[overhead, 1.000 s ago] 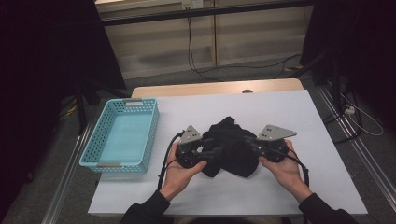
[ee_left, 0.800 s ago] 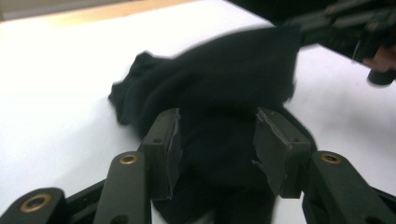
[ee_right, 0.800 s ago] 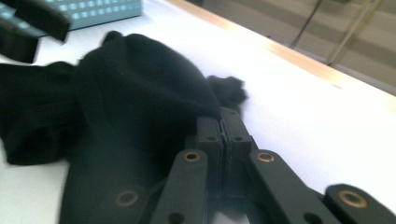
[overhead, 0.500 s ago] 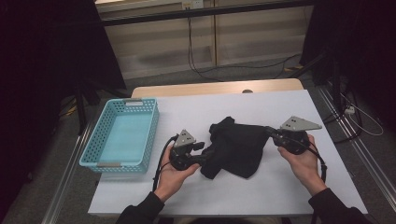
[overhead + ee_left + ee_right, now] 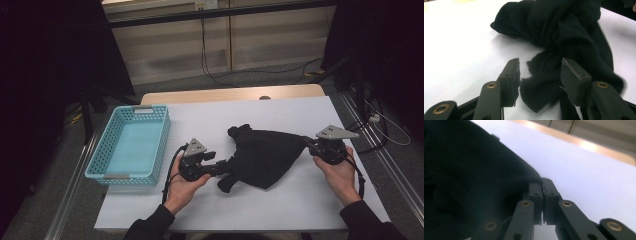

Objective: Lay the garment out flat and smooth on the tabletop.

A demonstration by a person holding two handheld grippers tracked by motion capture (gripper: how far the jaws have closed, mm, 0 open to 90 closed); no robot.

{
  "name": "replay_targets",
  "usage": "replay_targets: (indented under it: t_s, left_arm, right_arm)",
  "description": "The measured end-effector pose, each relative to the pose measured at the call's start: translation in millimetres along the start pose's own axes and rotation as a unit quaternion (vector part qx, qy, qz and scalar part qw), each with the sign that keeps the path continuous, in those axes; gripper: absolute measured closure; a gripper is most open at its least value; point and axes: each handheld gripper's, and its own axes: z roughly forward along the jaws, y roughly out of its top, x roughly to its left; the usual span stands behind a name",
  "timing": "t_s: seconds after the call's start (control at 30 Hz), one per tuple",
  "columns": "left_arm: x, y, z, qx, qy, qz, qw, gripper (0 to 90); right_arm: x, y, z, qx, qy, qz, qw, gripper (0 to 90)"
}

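Note:
A black cloth (image 5: 265,157) lies crumpled on the white table (image 5: 280,112), drawn out into a point toward the right. My right gripper (image 5: 306,141) is shut on that right corner; in the right gripper view its jaws (image 5: 541,182) pinch the edge of the cloth (image 5: 461,170). My left gripper (image 5: 226,165) lies low at the cloth's left end. In the left gripper view its jaws (image 5: 540,68) stand apart, with a loose fold of the cloth (image 5: 564,30) lying between them and the pads not pressing on it.
A light blue perforated basket (image 5: 102,155) stands at the table's left edge, nothing showing inside it. Bare white tabletop lies behind and in front of the cloth. Past the table's right side run a metal rail and cables on the floor.
My right gripper has moved to the right with the cloth corner in it, pulling the cloth out wider. The left hand has hardly moved.

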Motion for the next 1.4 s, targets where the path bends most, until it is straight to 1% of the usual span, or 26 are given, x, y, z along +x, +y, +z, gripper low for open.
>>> replay_targets:
  t_s: [0.07, 0.13, 0.17, 0.2, 0.27, 0.3, 0.33, 0.37, 0.43, 0.5, 0.53, 0.63, 0.67, 0.7, 0.77, 0.8, 0.93, 1.03, 1.07, 1.1, 1.17, 1.2, 1.27, 1.33, 1.4]
  left_arm:
    - [-0.3, -0.3, 1.0, 0.003, 0.001, 0.001, 1.0000, 50.0]
    - [-0.6, -1.4, 2.5, 0.006, 0.002, 0.002, 1.0000, 50.0]
    - [-0.3, -2.1, 3.5, 0.008, 0.001, 0.003, 1.0000, 49.9]
    - [-0.4, -2.7, 4.7, 0.010, -0.001, -0.001, 1.0000, 49.8]
    - [-0.6, -3.0, 6.5, 0.013, -0.002, 0.003, 0.9999, 49.4]
    - [-0.9, -3.4, 7.2, 0.014, -0.003, 0.000, 0.9999, 49.3]
    - [-1.1, -3.7, 7.7, 0.016, -0.004, -0.001, 0.9999, 48.9]
    - [-1.2, -4.0, 8.2, 0.016, -0.001, 0.003, 0.9999, 48.6]
    - [-1.5, -4.2, 8.7, 0.019, 0.002, 0.005, 0.9998, 48.6]
    - [-1.0, -3.9, 8.9, 0.018, -0.002, 0.000, 0.9998, 48.4]
    - [-1.3, -3.6, 8.5, 0.017, 0.000, 0.003, 0.9999, 48.1]
    - [0.0, -3.3, 7.1, 0.017, 0.007, 0.008, 0.9998, 46.8]
    - [0.9, -3.4, 7.2, 0.018, 0.010, 0.009, 0.9997, 46.4]
    - [1.5, -3.6, 7.9, 0.017, 0.014, 0.007, 0.9997, 45.4]
    - [2.4, -4.2, 9.2, 0.019, 0.020, 0.008, 0.9996, 42.7]
    - [2.4, -4.4, 9.5, 0.020, 0.023, 0.010, 0.9995, 40.8]
    - [1.4, -3.7, 9.8, 0.014, 0.029, 0.016, 0.9993, 32.6]
    - [1.4, -3.5, 9.5, 0.008, 0.039, 0.015, 0.9991, 22.9]
    - [1.4, -3.6, 9.3, 0.007, 0.041, 0.011, 0.9991, 20.5]
    - [1.9, -3.5, 8.6, 0.007, 0.043, 0.013, 0.9990, 18.3]
    - [2.5, -3.6, 6.9, 0.006, 0.048, 0.012, 0.9988, 14.5]
    - [3.0, -3.6, 5.2, 0.007, 0.051, 0.015, 0.9986, 12.5]
    - [4.0, -4.9, 0.4, 0.004, 0.056, 0.017, 0.9983, 10.4]
    - [5.8, -7.5, -4.3, 0.000, 0.061, 0.016, 0.9980, 9.9]
    - [8.9, -10.4, -8.1, 0.001, 0.069, 0.019, 0.9974, 9.8]
  right_arm:
    - [5.5, -1.3, 1.6, 0.006, 0.011, -0.006, 0.9999, 82.6]
    - [11.7, -1.4, 1.5, 0.009, 0.022, -0.011, 0.9997, 77.7]
    - [14.6, -1.5, 0.6, 0.009, 0.023, -0.017, 0.9996, 76.5]
    - [16.7, -1.7, -0.8, 0.008, 0.027, -0.019, 0.9994, 75.0]
    - [20.1, -1.0, -4.8, 0.004, 0.033, -0.017, 0.9993, 69.8]
    - [21.7, -0.8, -7.2, 0.001, 0.032, -0.019, 0.9993, 67.9]
    - [22.8, -1.1, -9.5, -0.003, 0.034, -0.015, 0.9993, 65.6]
    - [23.9, -1.5, -11.5, -0.005, 0.037, -0.014, 0.9992, 62.8]
    - [26.2, -2.4, -15.7, -0.009, 0.037, -0.016, 0.9991, 60.7]
    - [28.3, -2.2, -20.1, -0.014, 0.042, -0.012, 0.9989, 57.7]
    - [29.5, -1.2, -22.7, -0.018, 0.043, -0.009, 0.9989, 57.4]
    - [34.4, 2.2, -29.0, -0.033, 0.047, -0.013, 0.9983, 58.0]
    - [37.2, 3.2, -30.7, -0.035, 0.036, -0.021, 0.9985, 61.1]
    - [39.7, 4.0, -31.9, -0.038, 0.032, -0.029, 0.9984, 64.8]
    - [43.3, 5.9, -31.6, -0.039, 0.050, -0.027, 0.9976, 68.0]
    - [46.1, 6.5, -30.7, -0.040, 0.055, -0.030, 0.9972, 69.6]
    - [61.6, 10.8, -24.5, -0.038, 0.090, -0.041, 0.9944, 68.9]
    - [76.0, 16.7, -18.4, -0.041, 0.116, -0.049, 0.9912, 65.1]
    - [81.0, 18.8, -15.5, -0.041, 0.125, -0.052, 0.9899, 63.5]
    - [86.1, 20.7, -12.3, -0.041, 0.136, -0.054, 0.9884, 61.4]
    - [95.7, 24.0, -4.9, -0.037, 0.151, -0.058, 0.9862, 57.9]
    - [100.1, 25.2, -0.8, -0.036, 0.160, -0.061, 0.9846, 56.2]
    - [108.8, 27.9, 6.6, -0.031, 0.177, -0.061, 0.9819, 52.6]
    - [118.2, 30.9, 13.2, -0.028, 0.191, -0.065, 0.9791, 49.1]
    - [127.7, 33.8, 19.8, -0.021, 0.202, -0.068, 0.9769, 45.3]
